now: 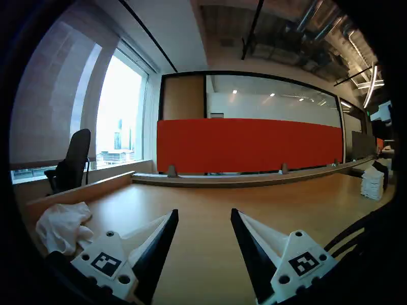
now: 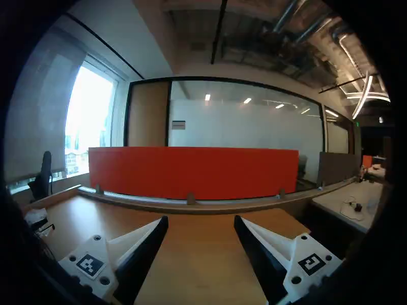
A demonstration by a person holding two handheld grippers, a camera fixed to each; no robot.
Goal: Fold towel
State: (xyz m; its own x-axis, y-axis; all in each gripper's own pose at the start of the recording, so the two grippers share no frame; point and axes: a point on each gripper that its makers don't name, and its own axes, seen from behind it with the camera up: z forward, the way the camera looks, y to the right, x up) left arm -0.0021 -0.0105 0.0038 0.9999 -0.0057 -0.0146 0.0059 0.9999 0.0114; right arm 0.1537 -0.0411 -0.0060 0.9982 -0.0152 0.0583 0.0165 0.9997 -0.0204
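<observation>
A crumpled white towel [image 1: 63, 226] lies on the wooden table [image 1: 213, 203] at the near left in the left gripper view. My left gripper [image 1: 203, 216] hangs open just above the table, to the right of that towel, with nothing between its fingers. A stack of folded white towels [image 1: 373, 182] stands at the table's far right. In the right gripper view my right gripper [image 2: 201, 223] is open over bare wood [image 2: 203, 239], holding nothing. A bit of white cloth [image 2: 34, 216] shows at the far left edge of that view.
An orange divider panel [image 1: 249, 145] runs along the table's back edge, also seen as the orange divider [image 2: 193, 172]. A black office chair [image 1: 71, 160] stands by the window at the left. A white desk [image 2: 351, 201] with cables lies off to the right.
</observation>
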